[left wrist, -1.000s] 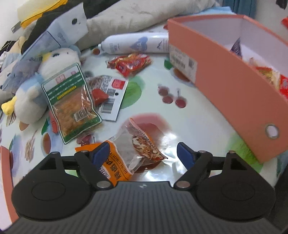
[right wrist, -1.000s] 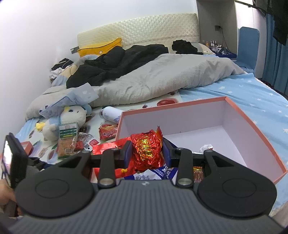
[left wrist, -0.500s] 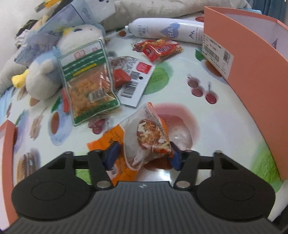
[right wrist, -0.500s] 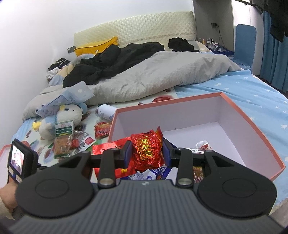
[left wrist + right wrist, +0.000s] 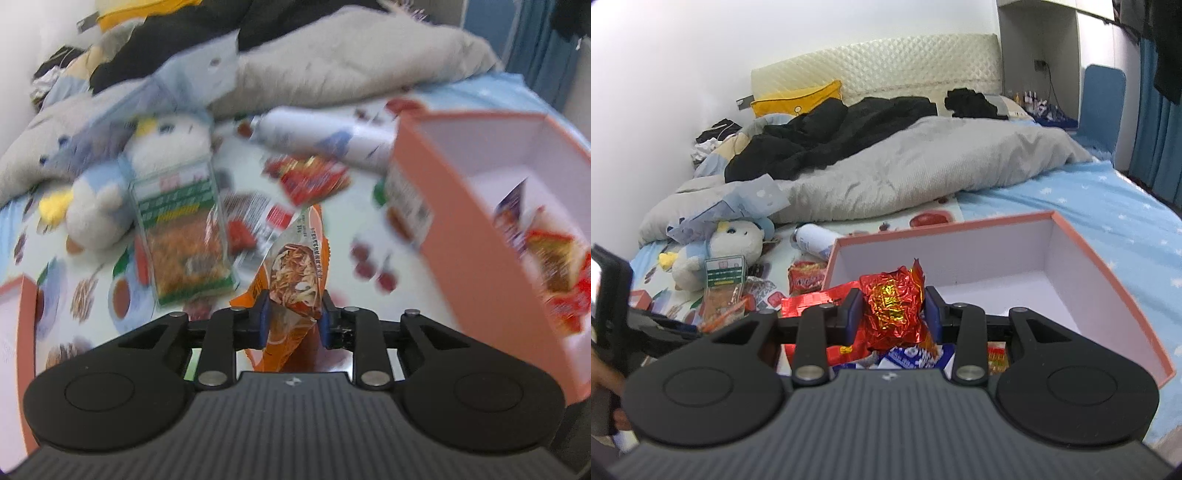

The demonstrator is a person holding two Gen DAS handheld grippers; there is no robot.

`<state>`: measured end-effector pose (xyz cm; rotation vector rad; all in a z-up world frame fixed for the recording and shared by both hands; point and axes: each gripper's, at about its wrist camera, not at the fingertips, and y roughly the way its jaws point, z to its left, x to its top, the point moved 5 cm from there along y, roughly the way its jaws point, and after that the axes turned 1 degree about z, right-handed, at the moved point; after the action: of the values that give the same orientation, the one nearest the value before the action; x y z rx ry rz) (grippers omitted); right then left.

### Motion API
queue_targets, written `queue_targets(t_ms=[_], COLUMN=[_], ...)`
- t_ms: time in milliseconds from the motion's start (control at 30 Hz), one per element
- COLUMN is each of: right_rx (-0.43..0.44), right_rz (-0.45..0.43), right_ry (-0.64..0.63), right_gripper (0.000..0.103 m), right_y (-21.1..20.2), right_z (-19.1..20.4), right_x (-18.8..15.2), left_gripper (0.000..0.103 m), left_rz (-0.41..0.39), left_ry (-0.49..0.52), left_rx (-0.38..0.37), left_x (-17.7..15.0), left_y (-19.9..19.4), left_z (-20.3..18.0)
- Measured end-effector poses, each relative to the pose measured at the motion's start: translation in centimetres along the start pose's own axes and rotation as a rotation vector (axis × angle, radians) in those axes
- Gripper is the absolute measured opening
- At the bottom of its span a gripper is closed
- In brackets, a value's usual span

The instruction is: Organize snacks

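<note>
The orange plastic snack packet printed with shredded food (image 5: pixel 295 273) sat pinched upright in my left tongs (image 5: pixel 291 317), clear of the patterned bed sheet (image 5: pixel 354 218). My right tongs (image 5: pixel 892 314) clamped a crinkled red-and-gold foil packet (image 5: pixel 892 302) above the near corner of the salmon-pink cardboard box (image 5: pixel 1108 273). Ahead of my left tongs lay a green-edged clear snack bag (image 5: pixel 184 236).
</note>
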<state>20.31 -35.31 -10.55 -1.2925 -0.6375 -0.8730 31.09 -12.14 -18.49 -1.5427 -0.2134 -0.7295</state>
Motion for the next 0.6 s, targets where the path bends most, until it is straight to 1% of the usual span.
queue_targets(t_ms=[133,300,400,467,533,600], right_rx=[-0.01,-0.032,-0.043,-0.058,-0.07,-0.092], right_rz=[-0.028,-0.055,-0.065,-0.068,-0.062,-0.05], right_ry=[-0.018,-0.022,-0.006,0.006,0.01,0.012], right_gripper=[0.039,0.039,0.039,0.039,0.039,0.039], right_y=[-0.3,-1.0,-1.2,-1.3,-1.2,-0.9], right_z=[-0.3,-1.5,-2.8,-3.8,-4.9,-5.8], right_x=[1.4,3.2,4.2,4.9,5.4,5.5], left_gripper=[0.029,0.029,0.029,0.029,0.029,0.029], left_rz=[-0.078,-0.184,-0.232,-0.245,-0.238,-0.229], left_ry=[-0.015,-0.041,-0.045,-0.051,-0.064,-0.053], left_rx=[-0.073,-0.196,-0.261,-0.297,-0.344,-0.355], left_x=[3.2,7.7,10.1,11.5,12.5,13.2], left_y=[-3.5,-8.5,-10.6,-11.3,-11.2,-10.9], left_z=[-2.1,-5.4,-7.7,-9.4,-11.1,-12.9])
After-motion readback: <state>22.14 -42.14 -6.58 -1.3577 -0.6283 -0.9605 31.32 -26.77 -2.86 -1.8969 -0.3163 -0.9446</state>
